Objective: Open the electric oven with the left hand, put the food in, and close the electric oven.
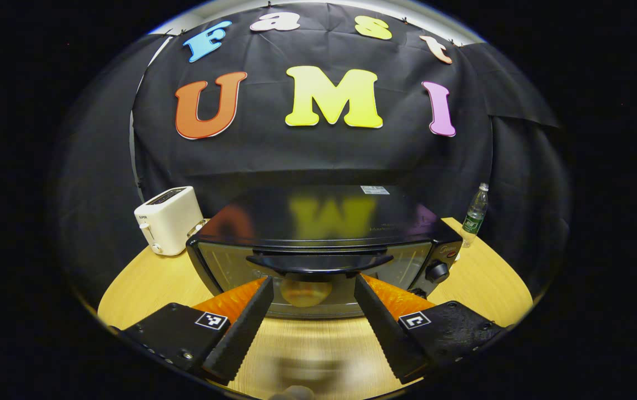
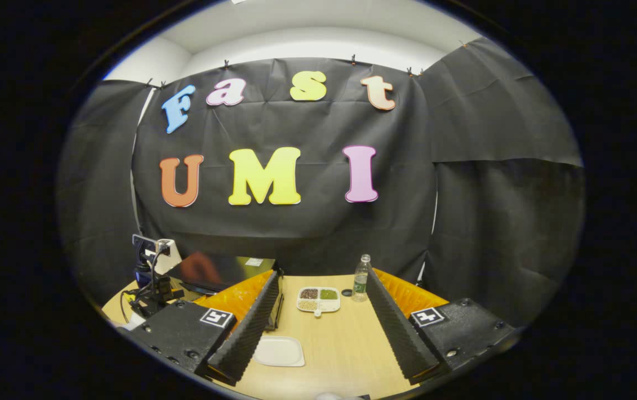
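Note:
The black electric oven stands straight ahead in the left gripper view, its door shut. My left gripper is open, with its fingertips just below either end of the door handle and touching nothing. A pale round shape shows in the door glass; I cannot tell if it is food or a reflection. In the right gripper view my right gripper is open and empty above the table. Beyond it lies a white divided dish of grains and beans. The oven sits to the left, partly behind a finger.
A white toaster stands left of the oven and a plastic bottle to its right. The oven's knob is on its right front. A white plate, a bottle and its cap sit on the wooden table. A black rig with cables is at far left.

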Demonstrator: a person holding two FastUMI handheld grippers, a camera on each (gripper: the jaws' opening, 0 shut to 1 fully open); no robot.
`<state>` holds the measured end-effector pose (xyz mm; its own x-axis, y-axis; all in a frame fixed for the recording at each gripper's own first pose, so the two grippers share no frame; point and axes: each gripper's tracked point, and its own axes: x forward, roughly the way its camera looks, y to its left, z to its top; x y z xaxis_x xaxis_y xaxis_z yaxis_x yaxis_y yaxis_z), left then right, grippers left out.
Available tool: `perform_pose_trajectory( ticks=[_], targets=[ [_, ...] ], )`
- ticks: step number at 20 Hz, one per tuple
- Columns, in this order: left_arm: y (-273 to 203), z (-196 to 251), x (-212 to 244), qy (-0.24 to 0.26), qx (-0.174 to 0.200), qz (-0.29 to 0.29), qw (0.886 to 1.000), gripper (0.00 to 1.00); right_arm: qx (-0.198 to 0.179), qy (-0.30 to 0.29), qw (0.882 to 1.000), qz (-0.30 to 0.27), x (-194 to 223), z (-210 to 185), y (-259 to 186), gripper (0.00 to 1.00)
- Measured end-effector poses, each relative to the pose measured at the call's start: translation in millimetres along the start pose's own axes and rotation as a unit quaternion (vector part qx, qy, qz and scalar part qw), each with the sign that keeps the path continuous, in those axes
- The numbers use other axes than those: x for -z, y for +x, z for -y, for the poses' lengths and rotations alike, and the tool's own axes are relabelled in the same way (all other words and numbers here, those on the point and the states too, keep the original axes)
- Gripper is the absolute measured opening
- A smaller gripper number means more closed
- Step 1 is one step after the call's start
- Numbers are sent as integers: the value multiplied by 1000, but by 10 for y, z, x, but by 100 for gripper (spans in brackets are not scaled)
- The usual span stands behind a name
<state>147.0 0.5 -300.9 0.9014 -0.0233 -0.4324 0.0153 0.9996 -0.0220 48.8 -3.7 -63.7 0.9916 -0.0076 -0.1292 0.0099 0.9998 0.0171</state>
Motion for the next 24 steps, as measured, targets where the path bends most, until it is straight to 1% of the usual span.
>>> perform_pose_trajectory(
  ticks=[4,5,6,7,10,15,16,17,18,22,24],
  targets=[
    [-11,11,-10,-1,3,1,1000,96,1,-2,1000,1,-12,7,10,97],
    [-23,-2,-20,0,1,2,1000,96,0,-2,1000,0,-11,-1,21,100],
    [-48,-19,-35,-1,0,5,1000,96,-1,-2,1000,0,-25,-11,21,100],
    [-89,-18,-62,-3,0,7,1000,96,-3,-2,1000,1,-34,-26,30,97],
    [-330,-43,-276,-11,-3,27,1000,96,-11,-6,1000,12,-178,-105,28,97],
    [-1016,-112,-949,-8,-4,96,995,95,-28,-8,999,27,-419,-319,10,97],
    [-1162,-155,-1072,-7,-6,108,994,95,-32,-6,999,28,-458,-369,4,100],
    [-1322,-219,-1215,-7,-7,122,992,95,-36,-3,999,29,-503,-414,-16,100],
    [-1468,-268,-1310,-7,-10,131,991,96,-40,0,999,33,-566,-464,-33,97],
    [-2016,-481,-1721,-6,-23,169,985,95,-47,0,997,56,-777,-631,-160,97],
    [-2244,-521,-1884,-10,-20,186,982,95,-49,2,997,66,-864,-700,-240,97]
  ],
)
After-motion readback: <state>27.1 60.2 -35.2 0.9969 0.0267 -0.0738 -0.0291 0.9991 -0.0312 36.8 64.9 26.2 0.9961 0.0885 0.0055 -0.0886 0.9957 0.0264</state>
